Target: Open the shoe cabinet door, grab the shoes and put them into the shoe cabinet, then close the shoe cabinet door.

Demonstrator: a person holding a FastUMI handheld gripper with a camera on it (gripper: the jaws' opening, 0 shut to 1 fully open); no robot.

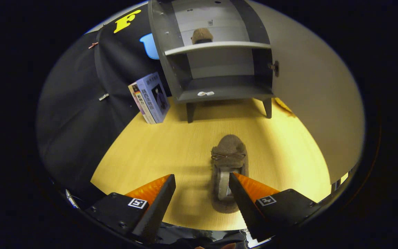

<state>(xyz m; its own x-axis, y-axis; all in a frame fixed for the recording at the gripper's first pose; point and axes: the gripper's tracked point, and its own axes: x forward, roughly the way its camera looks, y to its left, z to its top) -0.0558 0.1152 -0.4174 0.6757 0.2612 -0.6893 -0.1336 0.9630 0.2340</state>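
A: Gripper view: gripper (202,181) is spread wide, holding nothing. One fingertip overlaps the near end of a brown fuzzy slipper (229,162); contact can't be confirmed.

B: Slipper position?

A: Flat on the wooden surface (157,152), toe pointing away toward the shoe cabinet (216,52), just ahead of the fingers and off to one side of the gap. Small bow across its top.

B: Cabinet?

A: Grey, on short legs, standing beyond the slipper. Door (309,97) swung open to one side. Second brown slipper (201,36) already sits on the upper shelf (219,46). Small pale object (205,93) on the bottom shelf edge, can't identify.

B: Anything else?

A: Two books (150,98) upright just beside the cabinet, against the black cloth wall.
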